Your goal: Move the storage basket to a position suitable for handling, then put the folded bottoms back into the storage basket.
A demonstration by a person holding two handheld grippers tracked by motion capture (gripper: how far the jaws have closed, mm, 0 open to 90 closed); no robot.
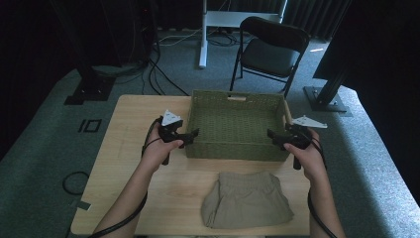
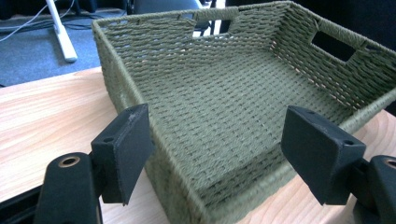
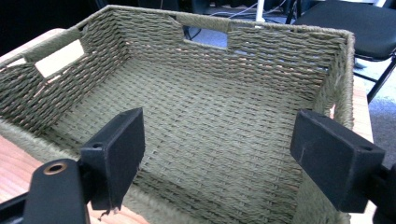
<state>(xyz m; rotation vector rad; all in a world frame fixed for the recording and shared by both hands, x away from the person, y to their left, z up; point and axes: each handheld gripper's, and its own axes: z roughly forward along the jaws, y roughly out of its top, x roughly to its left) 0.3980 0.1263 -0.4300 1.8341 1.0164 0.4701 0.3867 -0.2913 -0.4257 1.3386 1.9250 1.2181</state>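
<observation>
We've got the basket (image 1: 236,124) sitting toward the far edge of the table (image 1: 129,148), empty, with the folded shorts (image 1: 246,199) lying just in front of it, close to our edge.

Here's the worry: both grippers are parked at the basket's near corners, one each side. If one closes and pulls before the other has a bite, we'd expect the basket to swivel on the smooth wood instead of coming straight. The woven wall (image 2: 140,100) looks soft too, so a shallow pinch on the rim could slip off. And any drag toward us risks the basket riding onto the shorts and bunching them.

Now the jaws. Left gripper (image 1: 190,134): spread wide, its pads straddling the near-left corner in the left gripper view, nothing pinched; we can't tell if a pad brushes the weave. Right gripper (image 1: 273,135): also wide apart, framing the near-right corner wall (image 3: 341,93) in the right gripper view, gripping nothing. Both hands are poised, neither committed.
</observation>
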